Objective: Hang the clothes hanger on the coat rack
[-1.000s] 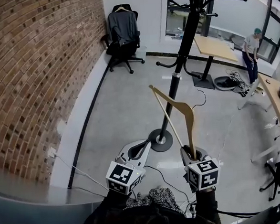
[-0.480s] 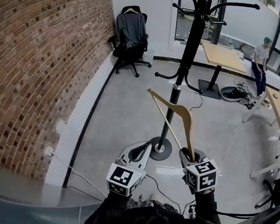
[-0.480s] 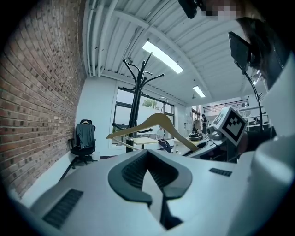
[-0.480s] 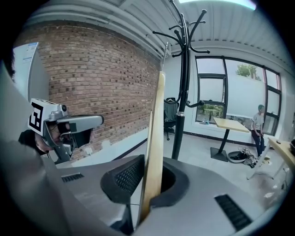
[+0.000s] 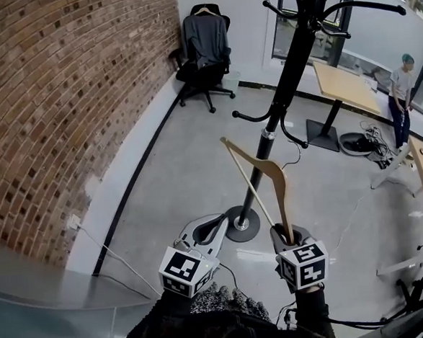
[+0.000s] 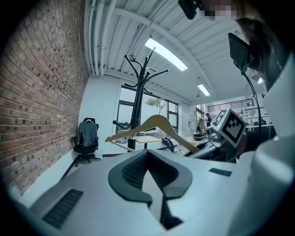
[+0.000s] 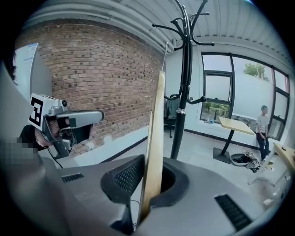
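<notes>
Meanwhile the whole room has slid in the head view. The brick wall point(image 5: 62, 103) fills more of the left side, and the office chair point(image 5: 203, 46) in the corner has drifted rightward. The coat rack point(image 5: 291, 65) now shows more of its upper hooks point(image 5: 363, 6) than it did a second ago. That reads as the person closing in on the rack and turning a little, with both grippers carried along in the same pose. For the task it suggests the approach is under way and the hanging itself has not begun. The clothes hanger point(image 5: 268, 174) is clear of every hook; it overlaps the rack only in the picture, just above the round base point(image 5: 242, 225) on the floor point(image 5: 183, 174).

The hanger is pale wood, a shouldered shape with a straight bar joining its two ends. It stands nearly upright from the right hand-held gripper point(image 5: 285, 233), whose jaws are clamped on the end of one arm. In the right gripper view it appears edge-on, a thin plank rising between the pads. Its wire hook is too fine to place with confidence. The left hand-held gripper point(image 5: 217, 228) rides just beside it, jaws drawn together on nothing.
</notes>
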Demonstrator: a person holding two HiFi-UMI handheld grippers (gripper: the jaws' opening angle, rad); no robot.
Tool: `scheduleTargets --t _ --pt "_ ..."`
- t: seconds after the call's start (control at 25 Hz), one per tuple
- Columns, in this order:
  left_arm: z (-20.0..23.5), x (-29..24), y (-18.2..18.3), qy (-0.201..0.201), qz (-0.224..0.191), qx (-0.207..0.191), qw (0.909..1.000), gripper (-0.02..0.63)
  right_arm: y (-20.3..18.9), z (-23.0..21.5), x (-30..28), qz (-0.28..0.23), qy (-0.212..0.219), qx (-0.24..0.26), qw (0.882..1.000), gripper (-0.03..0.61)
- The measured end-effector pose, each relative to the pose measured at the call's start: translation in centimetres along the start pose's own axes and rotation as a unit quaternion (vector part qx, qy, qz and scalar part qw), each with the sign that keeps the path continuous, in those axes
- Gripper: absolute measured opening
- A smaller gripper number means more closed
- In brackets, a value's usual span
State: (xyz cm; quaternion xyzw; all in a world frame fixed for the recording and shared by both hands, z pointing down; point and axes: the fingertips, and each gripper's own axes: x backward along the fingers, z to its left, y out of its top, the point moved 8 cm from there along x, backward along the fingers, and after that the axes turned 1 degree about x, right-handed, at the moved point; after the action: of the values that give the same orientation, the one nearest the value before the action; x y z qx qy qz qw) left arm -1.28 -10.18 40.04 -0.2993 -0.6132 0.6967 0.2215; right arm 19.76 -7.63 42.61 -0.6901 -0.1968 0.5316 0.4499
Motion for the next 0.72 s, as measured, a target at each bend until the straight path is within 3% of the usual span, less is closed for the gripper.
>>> scheduleTargets --t 0.32,0.72 --pt "3.0 -2.1 -0.3 -0.019 0.006 -0.002 0.9998 0.008 1.2 -0.3 -3.5 0.003 -0.006 -0.012 1.000 0.041" --pt "11.6 -6.4 1.5 -0.018 -0.017 -0.010 0.9996 0.008 5.2 -1.7 -8.6 0.010 -0.051 -0.023 0.998 0.041"
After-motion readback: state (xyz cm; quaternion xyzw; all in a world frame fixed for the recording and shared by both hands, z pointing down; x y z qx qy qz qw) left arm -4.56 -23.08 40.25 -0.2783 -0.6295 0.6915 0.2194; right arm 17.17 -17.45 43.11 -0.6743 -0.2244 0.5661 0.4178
